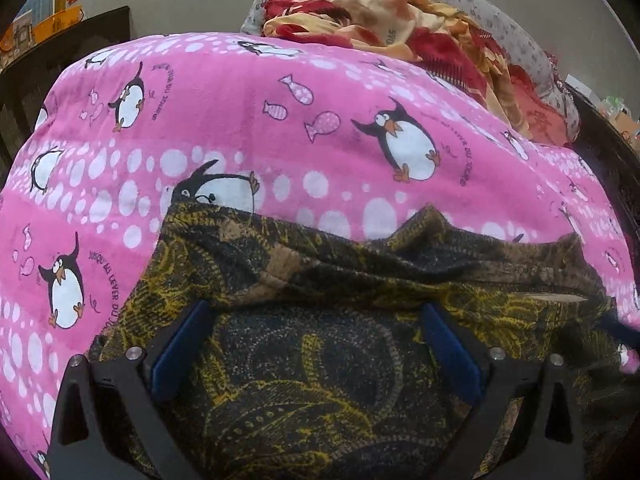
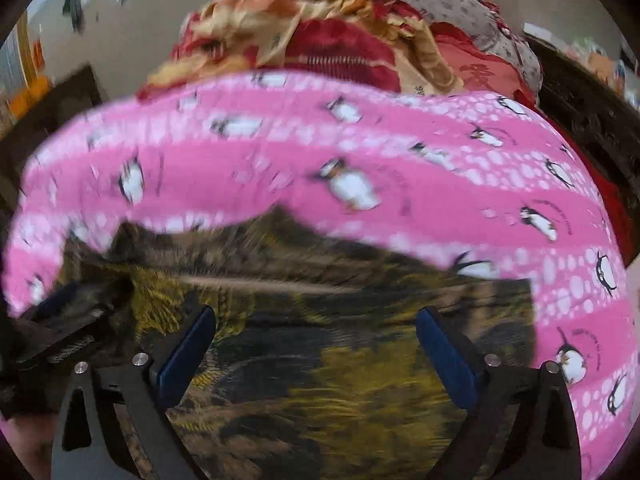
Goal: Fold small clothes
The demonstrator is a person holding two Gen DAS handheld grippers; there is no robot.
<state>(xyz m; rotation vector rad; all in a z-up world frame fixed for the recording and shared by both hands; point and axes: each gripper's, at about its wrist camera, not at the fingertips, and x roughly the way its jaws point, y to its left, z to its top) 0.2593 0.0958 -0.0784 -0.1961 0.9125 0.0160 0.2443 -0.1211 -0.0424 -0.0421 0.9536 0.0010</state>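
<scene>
A dark garment point(image 1: 320, 340) patterned in black, brown and yellow lies on a bed covered by a pink blanket point(image 1: 240, 120) printed with penguins, fish and white dots. In the left wrist view the garment's long axis runs left to right across the blanket, its far edge bunched into a rumpled ridge with a small peak near the middle. Its near part runs out of the picture at the bottom, so its full shape and which way it points cannot be told.

The left gripper point(image 1: 316, 344) hangs over the garment with its blue-padded jaws spread wide apart and nothing between them but the cloth lying below. The right gripper point(image 2: 316, 348) is likewise wide open above the same cloth, gripping nothing. At the left edge of the right wrist view a dark mechanism sits on the garment's left end, too blurred to identify.

Beyond the garment the pink blanket lies open and flat up to the far edge of the bed, where a crumpled red and orange blanket point(image 1: 400, 28) is heaped against a grey spotted pillow point(image 1: 500, 20). The right wrist view is heavily smeared, so fine detail is lost there.
</scene>
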